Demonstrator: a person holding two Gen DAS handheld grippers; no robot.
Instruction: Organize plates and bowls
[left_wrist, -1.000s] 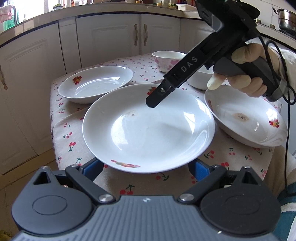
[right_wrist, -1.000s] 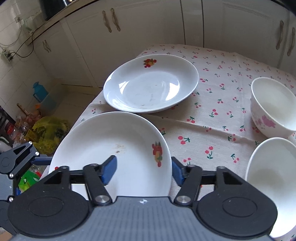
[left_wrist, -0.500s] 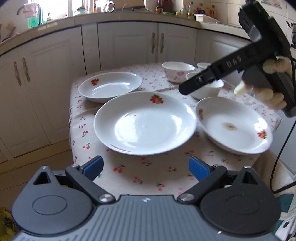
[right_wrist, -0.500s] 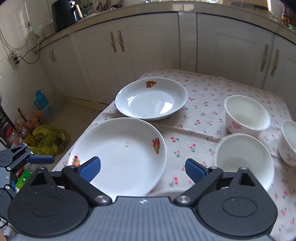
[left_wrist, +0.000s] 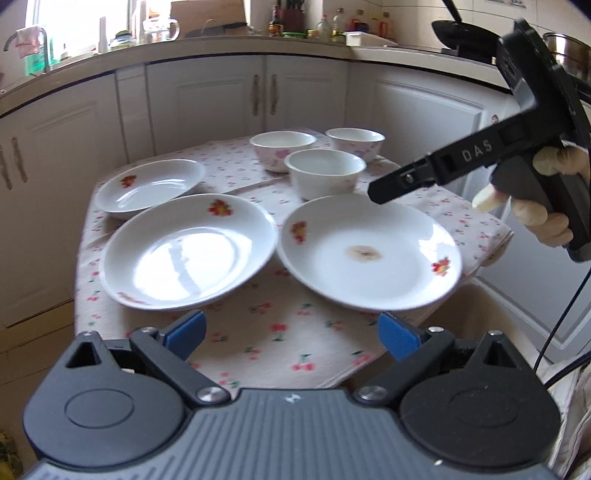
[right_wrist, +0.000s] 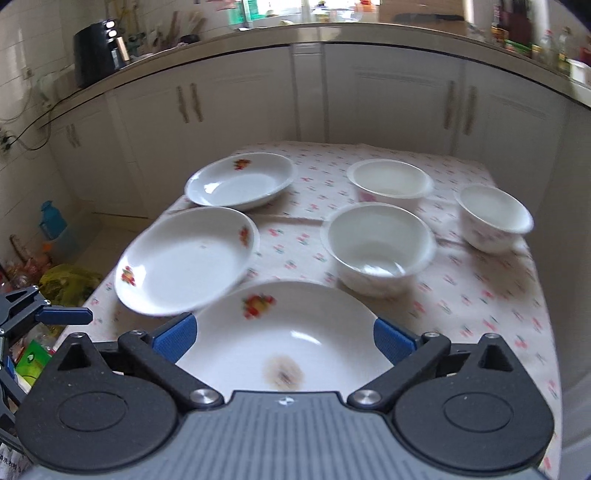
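Observation:
Three white plates with fruit prints lie on the table (left_wrist: 266, 347): a far-left plate (left_wrist: 149, 188) (right_wrist: 240, 181), a middle plate (left_wrist: 188, 251) (right_wrist: 186, 262), and a stained plate (left_wrist: 369, 251) (right_wrist: 284, 343) at the near right. Three white bowls stand behind: one (left_wrist: 325, 171) (right_wrist: 378, 251) nearest, one (left_wrist: 282, 147) (right_wrist: 389, 182) at the back, one (left_wrist: 355, 142) (right_wrist: 493, 218) to the right. My left gripper (left_wrist: 291, 334) is open and empty before the table's near edge. My right gripper (right_wrist: 282, 338) is open and empty above the stained plate; it shows in the left wrist view (left_wrist: 384, 190).
White cabinets (left_wrist: 266, 96) and a counter with bottles (left_wrist: 325, 31) ring the table. A blue bottle (right_wrist: 53, 225) and bags (right_wrist: 70, 282) sit on the floor at the left. A cherry-print cloth covers the table.
Both grippers have pulled back and up from the plates. The right gripper has moved right, off the middle plate and over the stained plate. More of the table shows.

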